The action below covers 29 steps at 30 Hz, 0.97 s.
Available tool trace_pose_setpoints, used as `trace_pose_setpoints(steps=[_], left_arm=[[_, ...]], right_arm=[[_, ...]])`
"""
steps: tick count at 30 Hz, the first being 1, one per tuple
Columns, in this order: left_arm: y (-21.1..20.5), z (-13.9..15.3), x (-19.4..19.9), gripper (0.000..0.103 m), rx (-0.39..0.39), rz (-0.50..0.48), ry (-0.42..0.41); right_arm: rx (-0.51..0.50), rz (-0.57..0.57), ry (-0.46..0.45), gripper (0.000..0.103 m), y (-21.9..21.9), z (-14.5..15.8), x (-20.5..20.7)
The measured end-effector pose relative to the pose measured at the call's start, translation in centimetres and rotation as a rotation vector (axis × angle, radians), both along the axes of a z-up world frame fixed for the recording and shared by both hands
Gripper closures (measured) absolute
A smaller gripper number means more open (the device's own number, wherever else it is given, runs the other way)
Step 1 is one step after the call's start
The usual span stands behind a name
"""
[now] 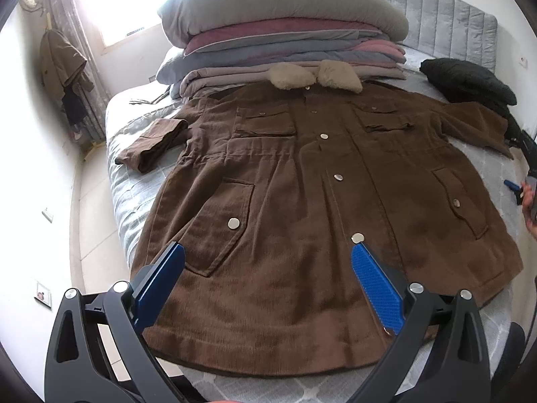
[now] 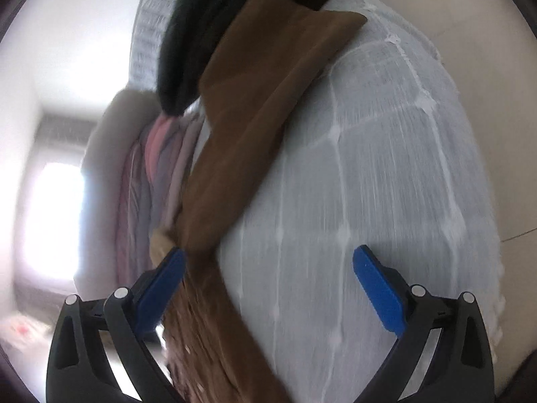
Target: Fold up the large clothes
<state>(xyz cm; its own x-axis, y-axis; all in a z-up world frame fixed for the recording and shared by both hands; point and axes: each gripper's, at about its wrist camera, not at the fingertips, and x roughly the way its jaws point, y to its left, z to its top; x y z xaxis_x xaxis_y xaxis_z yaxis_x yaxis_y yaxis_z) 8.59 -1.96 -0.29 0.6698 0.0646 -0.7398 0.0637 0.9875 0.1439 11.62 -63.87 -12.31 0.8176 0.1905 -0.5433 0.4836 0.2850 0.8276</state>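
a large brown corduroy coat with metal snap buttons (image 1: 312, 208) lies face up and spread flat on the bed with the pale grey quilted cover (image 1: 134, 208), its cream fleece collar (image 1: 315, 75) at the far end, touching a stack of folded grey and pink bedding (image 1: 285, 47). seen from the hem, the coat's left sleeve (image 1: 151, 144) is folded back on itself beside the body, and the other sleeve reaches toward a black garment (image 1: 470, 82) lying near the grey padded headboard (image 1: 449, 23). the left gripper (image 1: 268, 282) hovers over the coat's hem, its blue-padded fingers (image 1: 376, 288) spread wide with nothing between them. the right gripper (image 2: 268, 285) is at the coat's sleeve side, over the bed cover, its fingers likewise wide apart and empty; that view is motion-blurred, showing the brown sleeve (image 2: 255, 107) running toward the black garment.
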Motion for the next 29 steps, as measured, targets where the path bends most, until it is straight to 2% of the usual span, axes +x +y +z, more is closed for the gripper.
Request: trace_pose_setpoints(steps=[6,12,17,23,29], left_arm=[[-0.7,-0.9,1.5,0.007,0.026,0.005,0.014],[-1.0,-1.5,2.0,0.007,0.027,0.004,0.019],[-1.7,-0.7,0.7,0.007,0.087,-0.006,-0.064],[-1.5,0.0,0.5,0.007,0.044,-0.03,-0.035],[-1.4,0.2,0.6,0.007,0.031,-0.028,-0.03]], right_arm=[[-0.052,0.008,-0.002,0.007,-2.1,0.8,3.2],[-0.072,0.029,-0.02,0.007,-2.3,0.9,2.8],[-0.075,0.045,-0.013,0.007,-1.9,0.8,2.0],[-0.063,0.047,-0.012,0.007,-1.7,1.2,1.3],[-0.056,0.044,-0.004,0.007,-1.8,1.1,1.3]])
